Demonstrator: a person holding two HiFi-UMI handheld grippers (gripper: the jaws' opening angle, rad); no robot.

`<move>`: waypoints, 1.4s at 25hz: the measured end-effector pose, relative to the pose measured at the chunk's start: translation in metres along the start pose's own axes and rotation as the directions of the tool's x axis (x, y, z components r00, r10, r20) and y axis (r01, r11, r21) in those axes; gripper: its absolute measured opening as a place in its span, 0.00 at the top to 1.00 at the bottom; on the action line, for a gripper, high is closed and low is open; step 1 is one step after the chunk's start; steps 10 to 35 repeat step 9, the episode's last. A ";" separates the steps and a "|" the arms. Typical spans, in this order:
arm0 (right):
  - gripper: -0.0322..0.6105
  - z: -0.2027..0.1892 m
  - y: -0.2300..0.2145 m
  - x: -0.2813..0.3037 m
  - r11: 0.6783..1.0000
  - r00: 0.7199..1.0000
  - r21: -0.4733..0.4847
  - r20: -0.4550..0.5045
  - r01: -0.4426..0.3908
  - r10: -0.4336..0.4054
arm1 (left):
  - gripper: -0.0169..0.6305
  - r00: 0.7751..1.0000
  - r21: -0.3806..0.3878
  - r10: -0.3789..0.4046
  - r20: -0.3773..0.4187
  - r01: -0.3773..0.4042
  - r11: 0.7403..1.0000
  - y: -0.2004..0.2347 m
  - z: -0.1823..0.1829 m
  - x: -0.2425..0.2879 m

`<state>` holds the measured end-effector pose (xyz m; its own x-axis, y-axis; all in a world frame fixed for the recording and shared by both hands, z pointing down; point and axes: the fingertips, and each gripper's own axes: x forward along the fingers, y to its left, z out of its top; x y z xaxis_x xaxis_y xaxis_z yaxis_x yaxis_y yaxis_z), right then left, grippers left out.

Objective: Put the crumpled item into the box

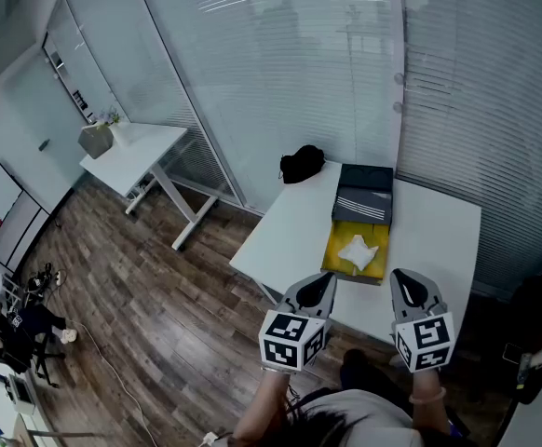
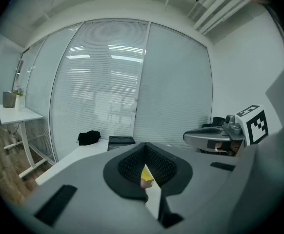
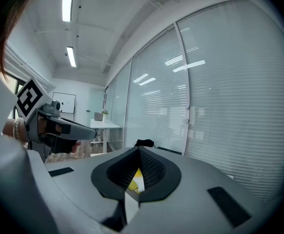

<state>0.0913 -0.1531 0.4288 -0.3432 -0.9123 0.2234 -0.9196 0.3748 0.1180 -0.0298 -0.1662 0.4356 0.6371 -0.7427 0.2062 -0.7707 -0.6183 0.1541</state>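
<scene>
**Paper lies in the box, both grippers empty**

The head view gives the whole layout. On the white table (image 1: pixel 285 236) stands the open box (image 1: pixel 337 261), yellow inside, with its dark lid (image 1: pixel 364 194) at the far end. The crumpled white paper (image 1: pixel 358 252) rests on the yellow floor, inside the walls as far as I can tell. A black bag (image 1: pixel 302 163) sits on the far corner, apart from the box.

The left gripper (image 1: pixel 319 287) and right gripper (image 1: pixel 409 287) hover side by side at the table's near edge, pointing at the box but short of it. Neither touches anything. In each gripper view the jaws are drawn together to a thin slit with nothing held between them. Only a sliver of yellow and white shows through the slit.

My reading is that the placing step looks done, because the paper is already in and both grippers are empty. If that is right, no further grasp is needed. If the paper still has to be pushed deeper, the next move would be a short reach forward and down with the jaws opened first.

Only the head view shows where the paper sits. The gripper views settle how the jaws stand. The left gripper view also shows the bag, the lid and the other gripper from the side. The right gripper view looks past the table to a far desk by the blinds.
</scene>
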 end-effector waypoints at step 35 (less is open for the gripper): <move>0.91 -0.002 -0.005 0.007 1.000 1.000 -0.001 -0.011 -0.012 0.012 | 0.95 1.000 -0.006 0.005 0.000 -0.005 1.000 0.003 0.002 0.010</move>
